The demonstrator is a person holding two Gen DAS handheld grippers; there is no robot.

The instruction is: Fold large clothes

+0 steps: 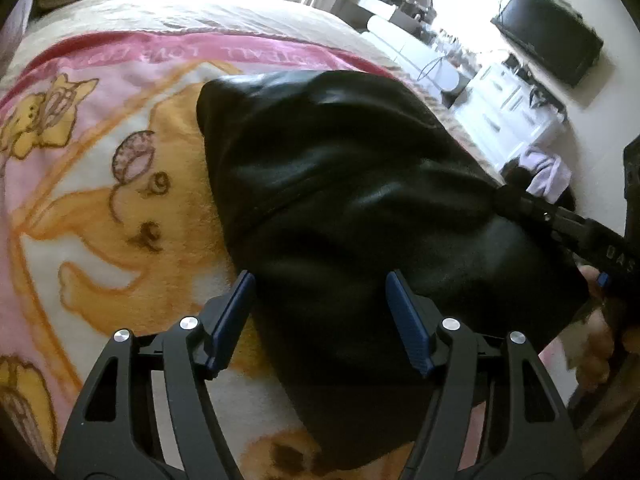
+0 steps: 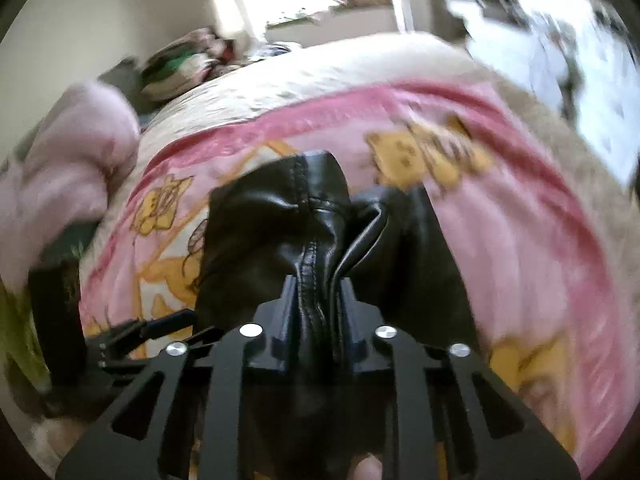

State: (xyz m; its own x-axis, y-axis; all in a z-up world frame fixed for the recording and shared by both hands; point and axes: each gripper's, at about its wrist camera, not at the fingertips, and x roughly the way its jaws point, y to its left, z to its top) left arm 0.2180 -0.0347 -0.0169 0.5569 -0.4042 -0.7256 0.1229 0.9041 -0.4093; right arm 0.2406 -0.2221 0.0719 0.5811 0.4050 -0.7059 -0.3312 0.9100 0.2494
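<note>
A black leather-like garment (image 1: 344, 200) lies on a pink and yellow cartoon blanket (image 1: 100, 200) on a bed. My left gripper (image 1: 320, 284) is open, its blue-padded fingers (image 1: 236, 312) hovering over the garment's near left edge, holding nothing. My right gripper (image 2: 318, 284) is shut on a bunched seam of the garment (image 2: 308, 220) and lifts it off the blanket (image 2: 520, 248). In the left wrist view the right gripper (image 1: 504, 196) pinches the garment's right side. The left gripper (image 2: 160, 326) shows at the left of the right wrist view.
A cream bedspread (image 1: 240, 12) covers the far bed. A pile of clothes (image 2: 180, 64) sits at the far end, a pink bundle (image 2: 68, 160) at left. White drawers (image 1: 508, 108) and a black screen (image 1: 548, 32) stand beyond the bed's right edge.
</note>
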